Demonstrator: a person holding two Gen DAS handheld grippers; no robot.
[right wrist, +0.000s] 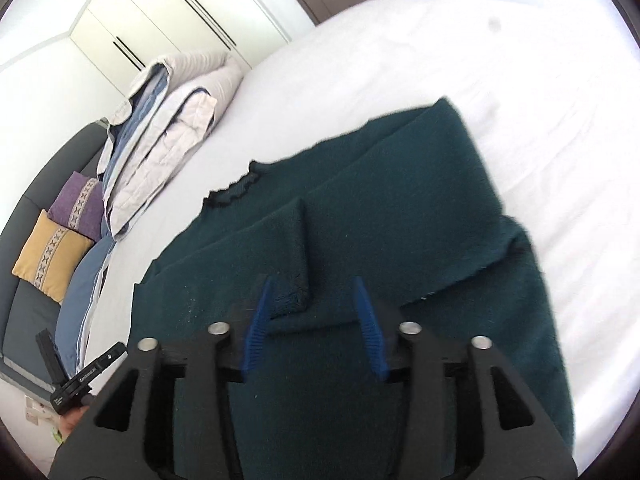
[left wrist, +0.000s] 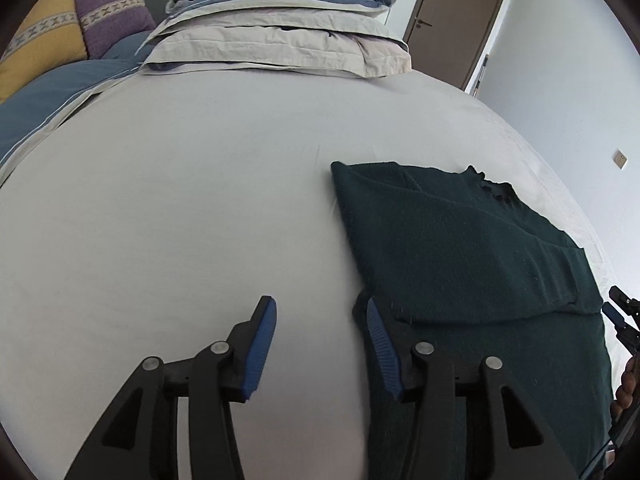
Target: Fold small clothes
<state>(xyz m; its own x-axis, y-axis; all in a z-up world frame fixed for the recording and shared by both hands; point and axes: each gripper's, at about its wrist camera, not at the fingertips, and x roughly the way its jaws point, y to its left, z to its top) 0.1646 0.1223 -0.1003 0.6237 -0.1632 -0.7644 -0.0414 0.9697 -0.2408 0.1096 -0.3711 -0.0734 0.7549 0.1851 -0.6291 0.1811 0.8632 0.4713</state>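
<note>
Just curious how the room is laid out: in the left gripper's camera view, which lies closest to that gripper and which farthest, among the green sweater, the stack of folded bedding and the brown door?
1. Green sweater, right beside the left gripper.
2. Folded bedding, across the bed.
3. Brown door, beyond, on the right.

Bright daylight fills the room; the white sheet (right wrist: 460,60) blows out toward the bed's far edge, the sweater (right wrist: 420,200) smears with motion, fisheye bending every border.

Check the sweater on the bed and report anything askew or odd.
Nothing looks damaged. The dark green sweater lies partly folded on the white bed sheet, one sleeve laid across its body. Its edges are uneven, so the fold looks unfinished.
</note>
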